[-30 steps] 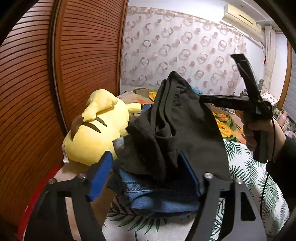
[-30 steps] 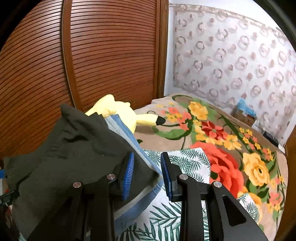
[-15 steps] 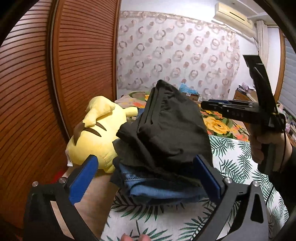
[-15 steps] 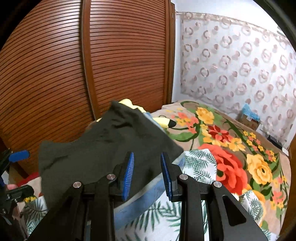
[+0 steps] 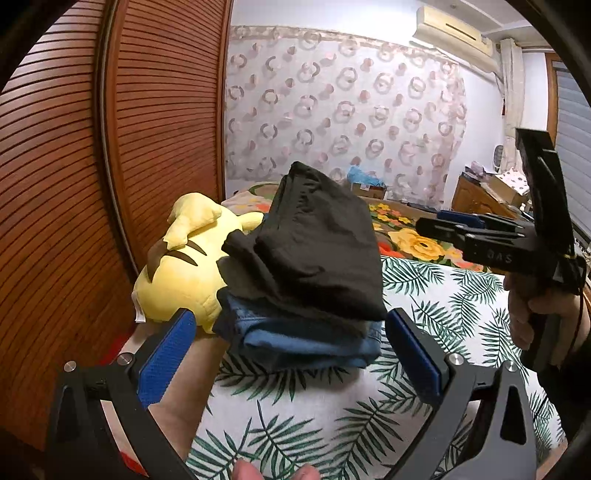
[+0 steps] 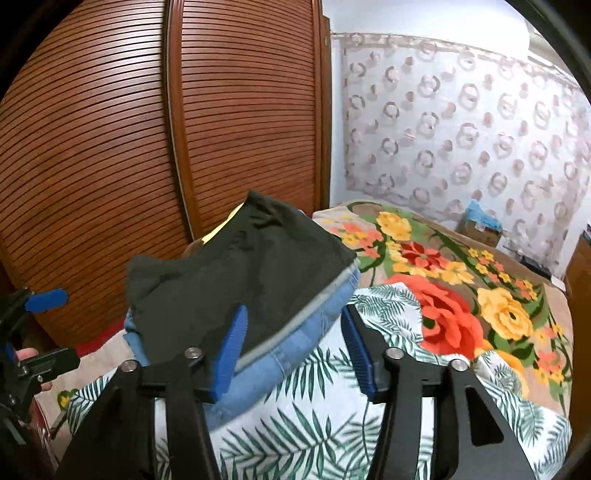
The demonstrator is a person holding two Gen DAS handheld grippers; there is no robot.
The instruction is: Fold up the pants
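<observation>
Left gripper [image 5: 291,354] drawn back and spread, right gripper [image 6: 291,347] just opening, both clear of black pants [image 5: 317,254], plush [image 5: 184,266] half hidden.

plush toy [image 5: 184,273] blocks stack's [image 5: 310,258] left; right clear

A yellow plush toy [image 5: 184,273] lies at the near edge of the bed, against the slatted wooden wardrobe doors [image 5: 122,147]. A white sheet printed with green leaves [image 5: 436,295] covers the near part of the bed; beyond it spreads a flowered blanket [image 6: 454,284] with red and yellow blooms. Behind the bed hangs a curtain patterned with rings [image 5: 343,107]. An air conditioner [image 5: 452,31] sits high on the wall above the curtain. A cardboard box [image 6: 480,230] stands past the bed's far edge.
</observation>
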